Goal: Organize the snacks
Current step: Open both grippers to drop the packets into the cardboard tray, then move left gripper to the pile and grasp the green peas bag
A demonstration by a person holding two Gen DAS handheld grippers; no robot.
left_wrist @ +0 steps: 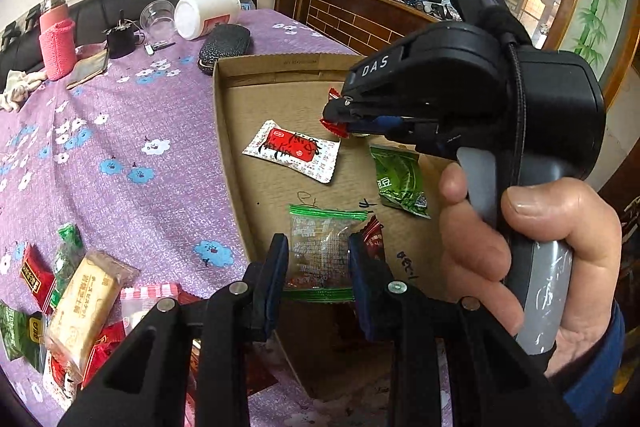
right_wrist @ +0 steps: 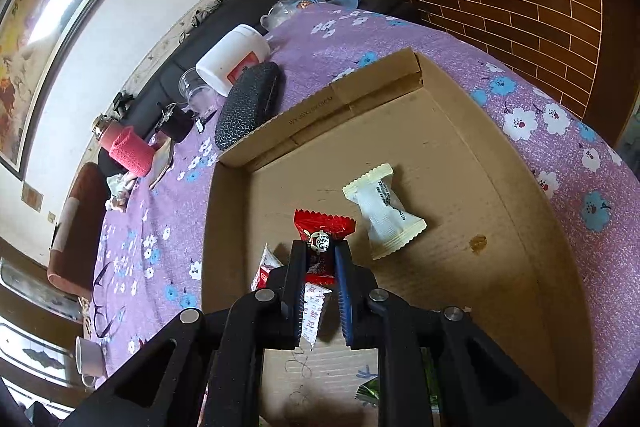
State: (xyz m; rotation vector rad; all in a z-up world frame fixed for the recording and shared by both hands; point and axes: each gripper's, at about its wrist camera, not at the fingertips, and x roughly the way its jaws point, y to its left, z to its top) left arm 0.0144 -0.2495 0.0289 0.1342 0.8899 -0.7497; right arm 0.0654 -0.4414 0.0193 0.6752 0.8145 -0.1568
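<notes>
Claws (left_wrist: 318,267) (right_wrist: 320,267) grip clear pkt (left_wrist: 320,251), red pkt (right_wrist: 322,227).

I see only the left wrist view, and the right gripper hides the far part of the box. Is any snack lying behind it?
Observer: Yes, one cream-white packet lies on the floor of the box.
Operator: Is the floor clean there?
Observer: No, a small brown stain is on it, some way from that packet.
Operator: What does the right gripper hold?
Observer: A red snack with a round white picture on it.
</notes>
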